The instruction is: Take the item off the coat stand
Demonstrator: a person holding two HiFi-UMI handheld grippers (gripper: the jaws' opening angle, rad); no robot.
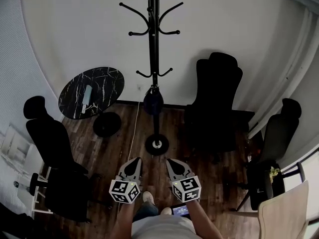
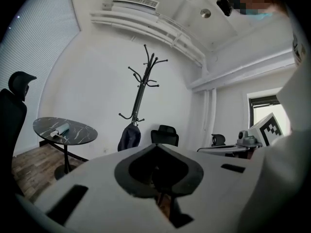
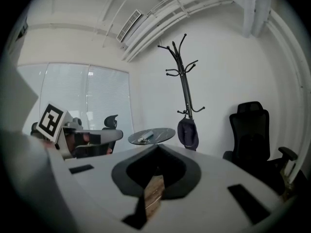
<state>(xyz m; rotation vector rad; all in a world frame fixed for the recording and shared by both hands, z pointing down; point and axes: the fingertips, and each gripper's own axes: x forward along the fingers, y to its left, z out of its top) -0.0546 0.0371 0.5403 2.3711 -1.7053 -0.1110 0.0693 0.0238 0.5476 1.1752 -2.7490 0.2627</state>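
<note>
Down low and closest in the head view, the left gripper has its jaws together with nothing in them. Just beside it, the right gripper has its jaws together too, and it holds nothing.

A strip of wood floor runs from their tips to the round foot of the coat stand. The stand is well apart from both grippers.

By the left edge stands a black chair. Next comes a round dark desk with a pale thing lying on it. The desk is near the stand but does not touch it.

On the stand, the dark item hangs low, under the lowest hooks, close to the white wall. Right of the stand sits a big black chair, near it. A smaller chair stands by the right edge.

Only the left gripper view shows a window on the room's right side. Only the right gripper view shows wide blinds on the left. Both gripper views show white pipes on the ceiling, which the head view does not.
</note>
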